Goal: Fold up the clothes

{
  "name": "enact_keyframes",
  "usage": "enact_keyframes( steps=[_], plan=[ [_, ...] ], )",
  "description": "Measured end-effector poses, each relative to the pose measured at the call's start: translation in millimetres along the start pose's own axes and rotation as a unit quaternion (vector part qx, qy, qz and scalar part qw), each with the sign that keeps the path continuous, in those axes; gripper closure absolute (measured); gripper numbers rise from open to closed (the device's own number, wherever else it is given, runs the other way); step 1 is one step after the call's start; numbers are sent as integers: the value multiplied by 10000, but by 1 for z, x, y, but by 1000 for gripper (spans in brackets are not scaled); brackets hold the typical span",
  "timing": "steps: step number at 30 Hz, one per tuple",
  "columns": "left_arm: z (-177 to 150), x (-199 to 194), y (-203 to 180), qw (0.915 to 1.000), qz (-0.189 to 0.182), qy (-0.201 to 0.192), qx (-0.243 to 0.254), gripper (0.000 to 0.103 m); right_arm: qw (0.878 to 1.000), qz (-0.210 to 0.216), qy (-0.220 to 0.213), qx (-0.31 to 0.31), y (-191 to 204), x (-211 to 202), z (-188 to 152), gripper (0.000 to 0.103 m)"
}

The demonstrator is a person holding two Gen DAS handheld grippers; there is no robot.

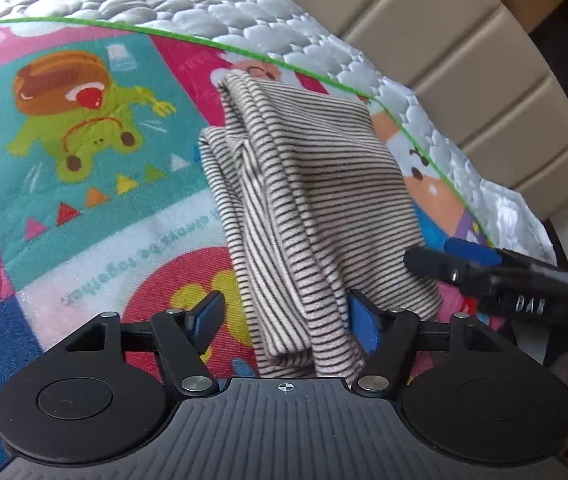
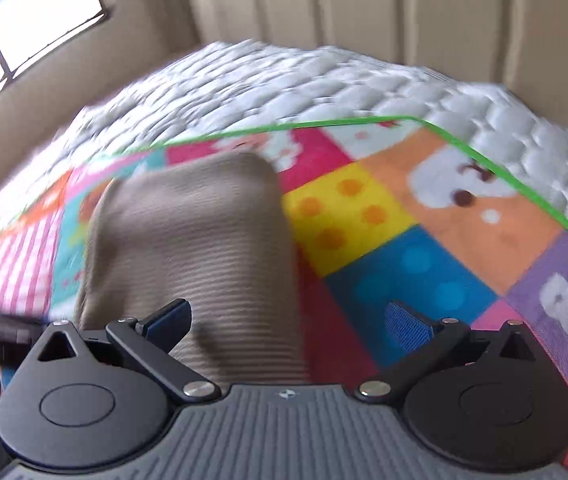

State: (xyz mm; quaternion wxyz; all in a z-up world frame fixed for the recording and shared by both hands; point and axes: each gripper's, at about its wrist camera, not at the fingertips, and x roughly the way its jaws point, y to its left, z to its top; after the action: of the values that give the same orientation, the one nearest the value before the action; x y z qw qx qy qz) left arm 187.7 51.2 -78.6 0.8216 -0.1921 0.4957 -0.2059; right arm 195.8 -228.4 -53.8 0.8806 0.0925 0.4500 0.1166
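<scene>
Quilted white mattress [image 1: 243,12] fills the top of both views, with a bright cartoon-printed patchwork play mat edged in green [image 1: 83,168] spread over it and a padded beige headboard [image 1: 464,60] behind; a window shows at the upper left of the right wrist view.

Your folded beige-and-black striped knit garment [image 1: 308,208] lies on the mat, running from the centre of the left wrist frame down to its lower middle; your left gripper [image 1: 286,320] has its jaws apart, the right blue pad [image 1: 362,324] touching the cloth's edge, the left pad clear of it, so nothing is clamped.

Your right gripper [image 2: 290,320] also stands wide apart over the near end of the garment [image 2: 191,248], which sits left of centre in that blurred frame; it grips nothing.

Watch the loose layered edges at the garment's left side; closing on only the top layer would likely peel the fold open. The soft mattress gives underneath, so pressing down may drag mat and cloth together; the two grippers are near each other and could knock.
</scene>
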Motion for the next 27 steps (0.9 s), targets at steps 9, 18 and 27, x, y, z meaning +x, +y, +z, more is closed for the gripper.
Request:
enact_keyframes(
  steps=[9,18,27],
  plan=[
    [14,-16,-5,9967,275,-666,383,55,9990,299,165,299,-1,17,-7,0],
    [23,-23,2,9952,-232,-934,-162,29,9860,-80,-89,-1663,64,15,-35,0],
    [10,20,-17,9974,85,-528,492,56,9930,162,-235,-1149,37,0,-14,0]
  ],
)
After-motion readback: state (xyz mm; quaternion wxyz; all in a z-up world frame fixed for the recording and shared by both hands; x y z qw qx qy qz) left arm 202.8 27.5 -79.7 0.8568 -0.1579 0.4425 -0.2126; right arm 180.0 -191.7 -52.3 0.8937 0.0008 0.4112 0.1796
